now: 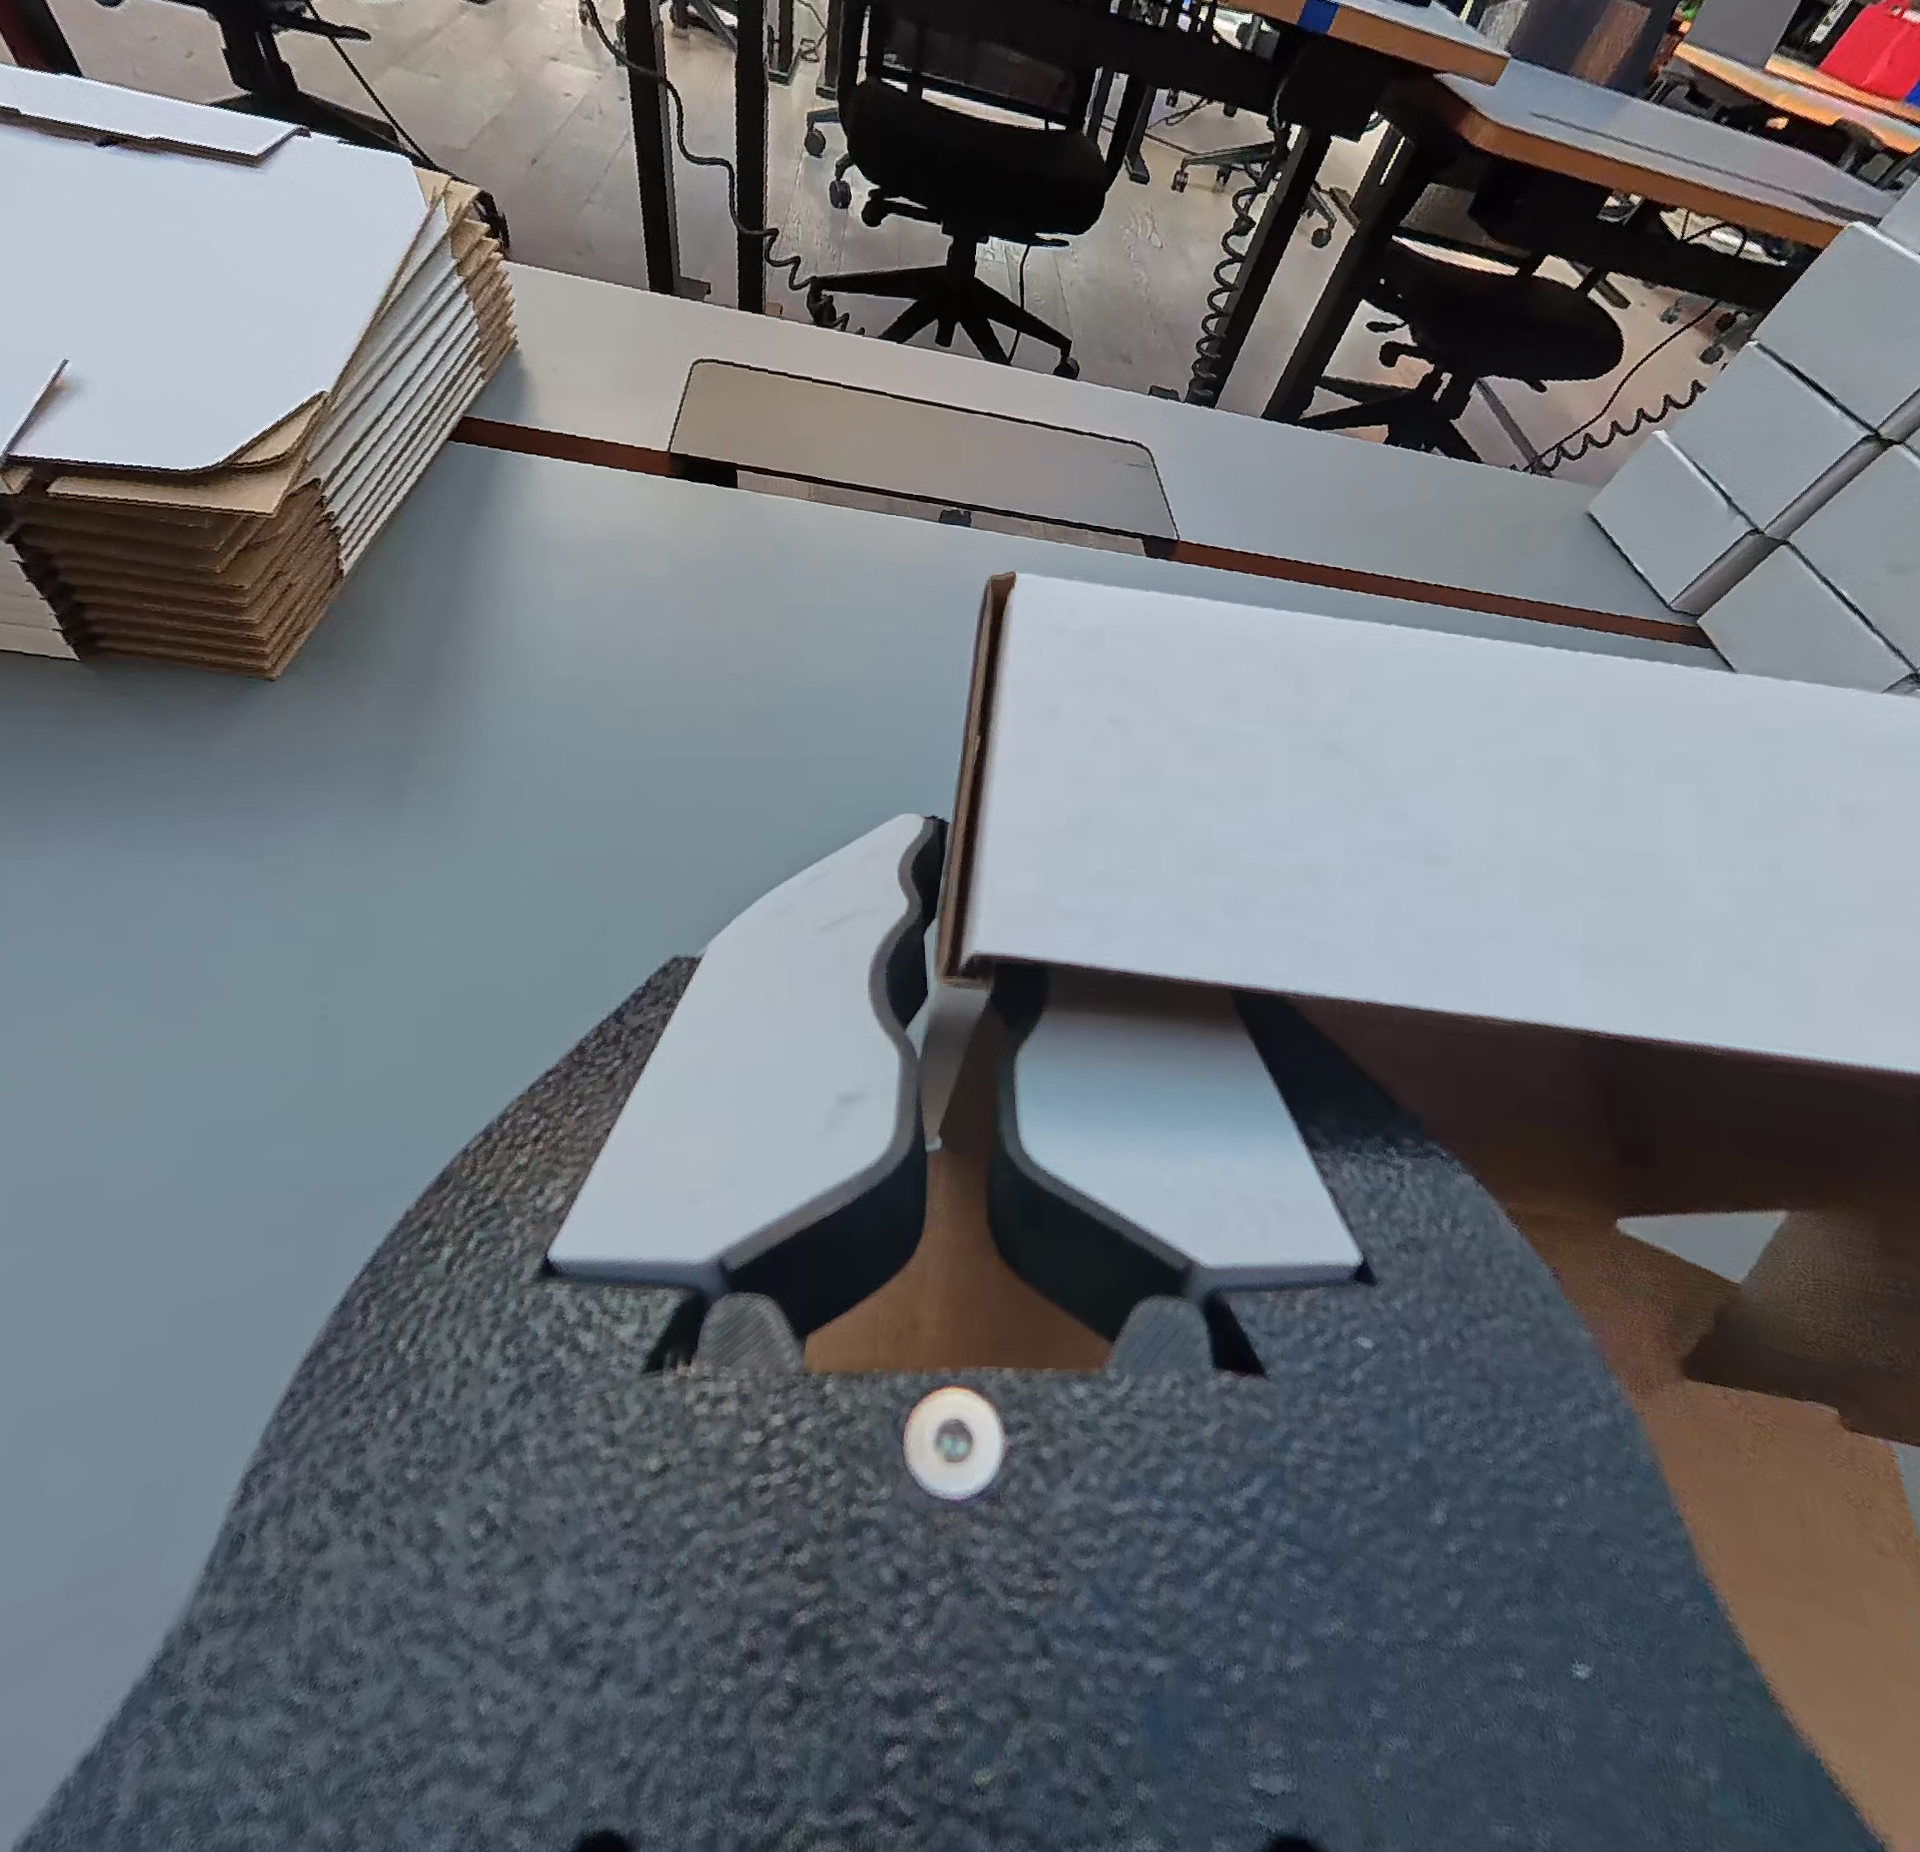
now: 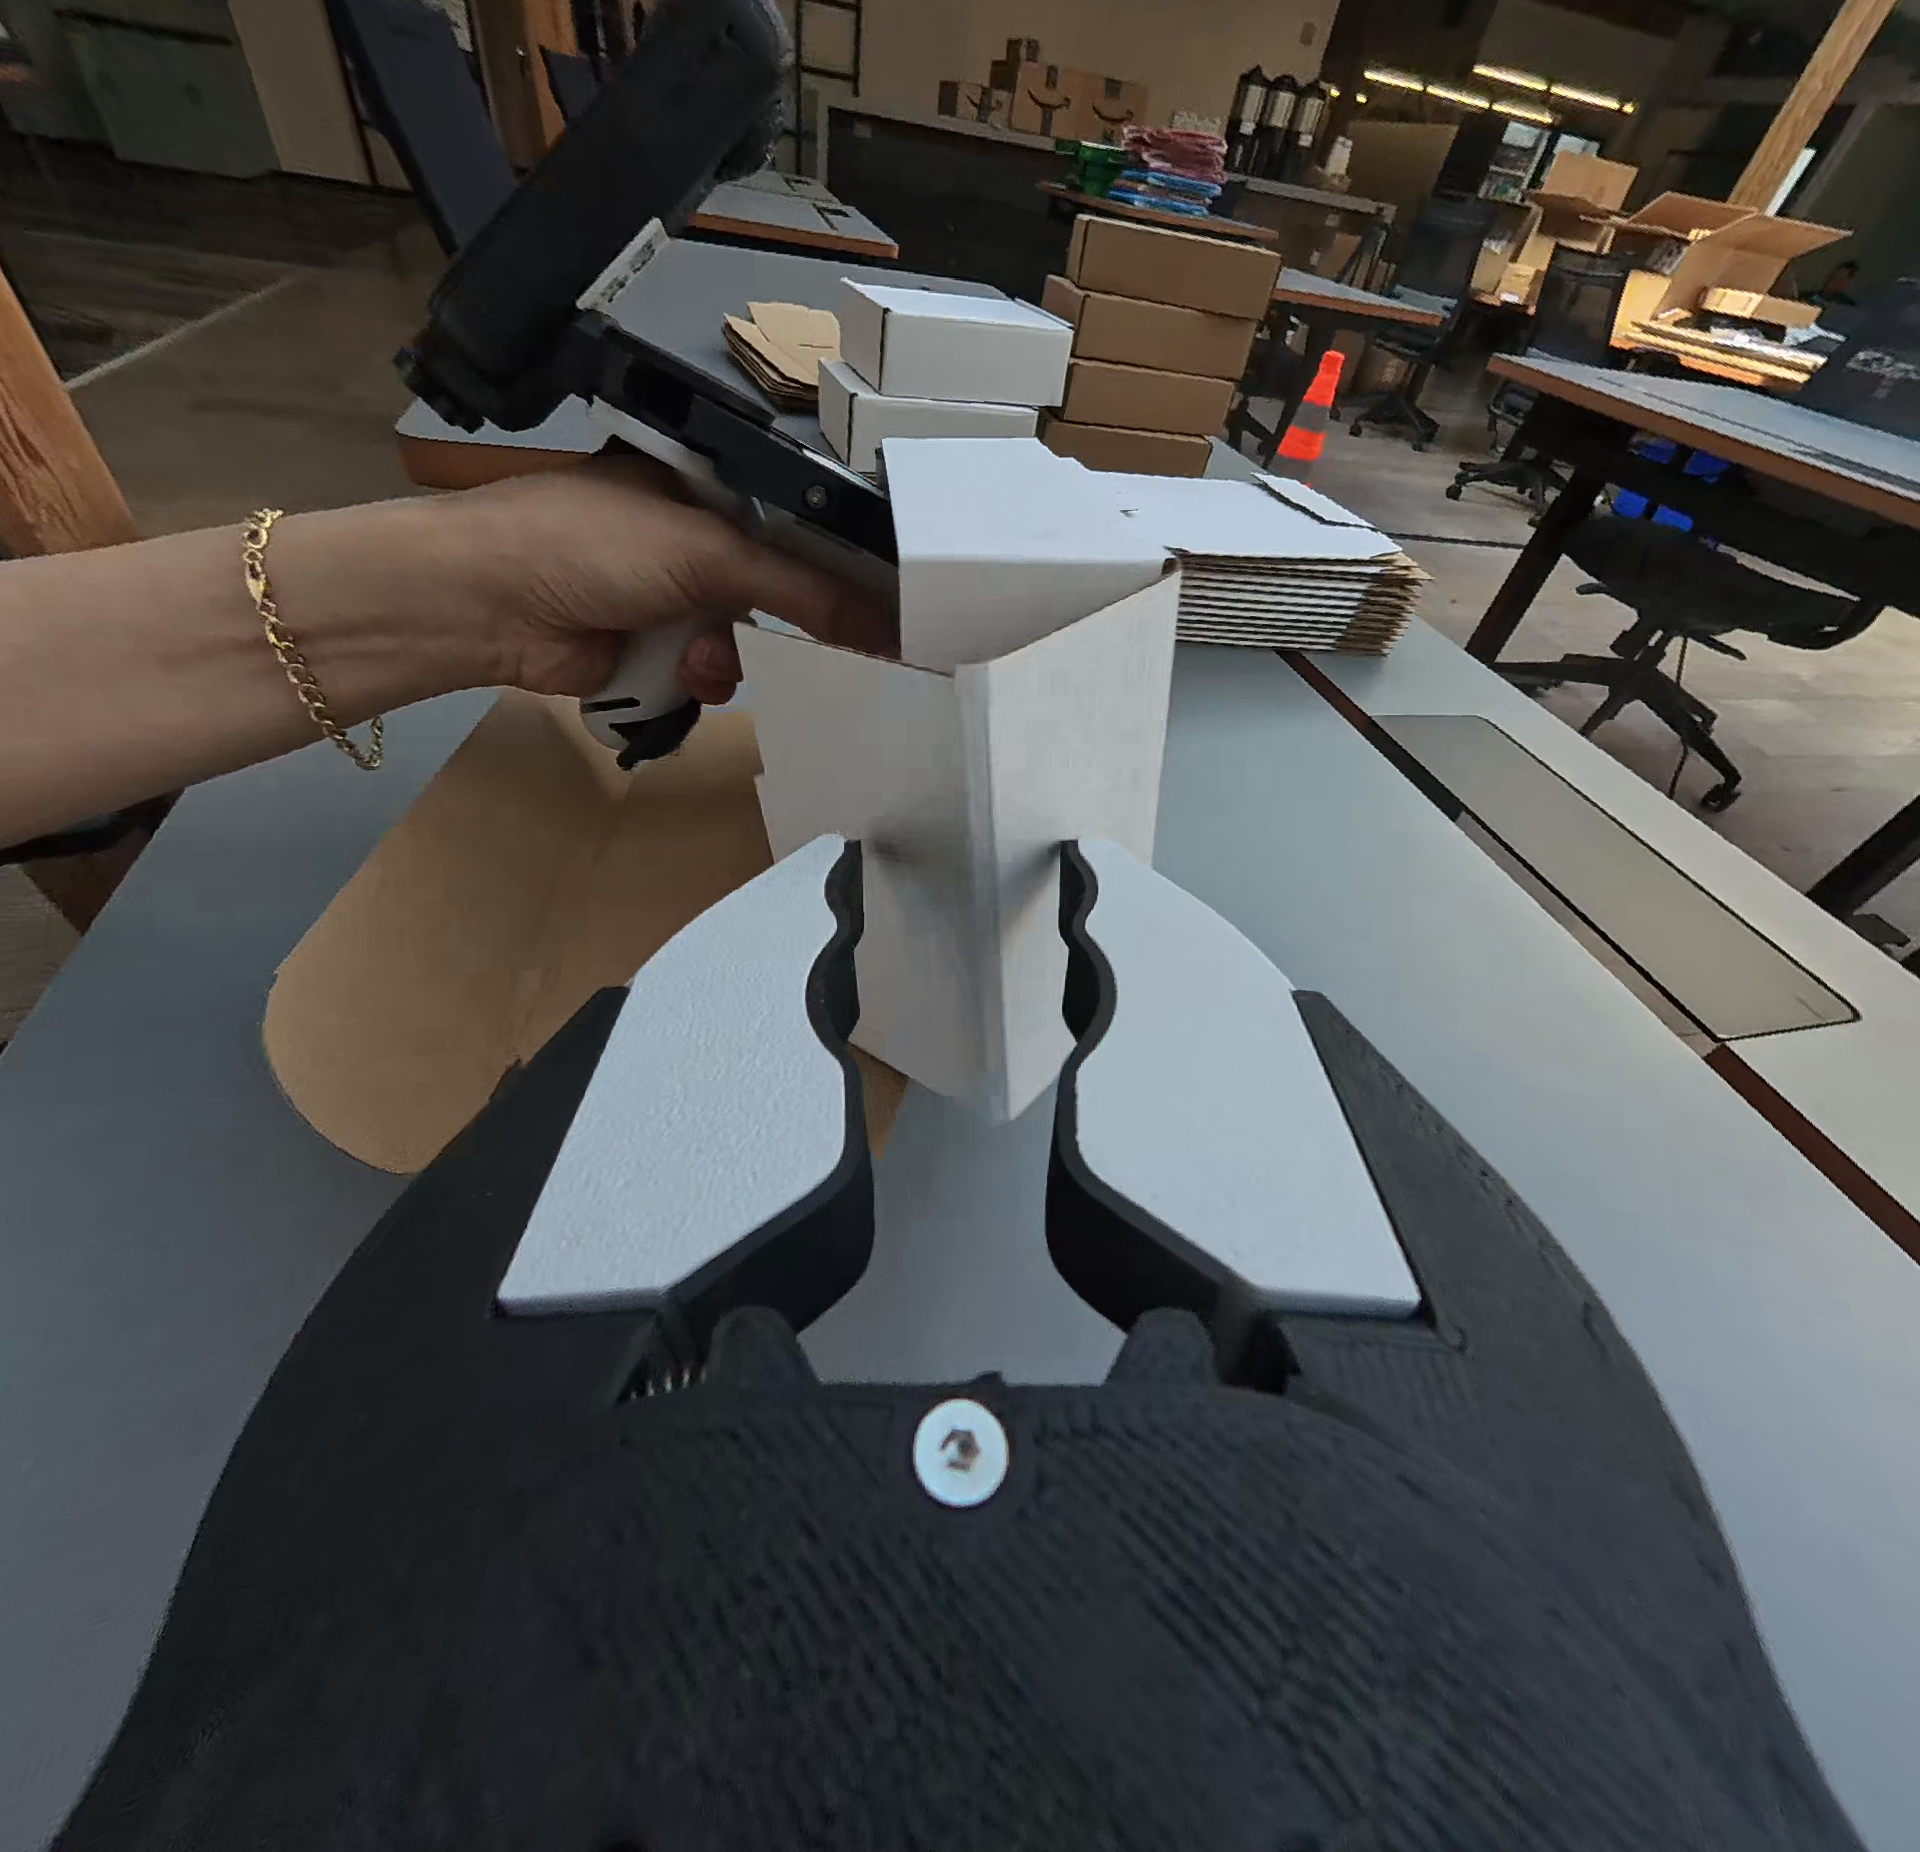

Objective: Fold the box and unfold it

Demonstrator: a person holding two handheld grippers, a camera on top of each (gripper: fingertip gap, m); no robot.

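A white cardboard box (image 1: 1403, 815), brown inside, stands partly folded on the grey table (image 1: 416, 867). My left gripper (image 1: 956, 898) is shut on the box's left side wall, with its right finger under the raised white panel. In the right wrist view the box (image 2: 1039, 722) shows an upright folded corner, and my right gripper (image 2: 961, 867) is closed on that corner, both fingers touching it. The left gripper (image 2: 831, 514), held by a hand, reaches behind the top flap. A brown panel (image 2: 499, 919) of the box lies flat on the table.
A stack of flat box blanks (image 1: 208, 452) lies at the table's far left. Folded white boxes (image 1: 1818, 514) are piled at the far right. More white boxes (image 2: 956, 348) and brown boxes (image 2: 1164, 348) stand on the table behind. Office chairs (image 1: 977, 171) stand beyond.
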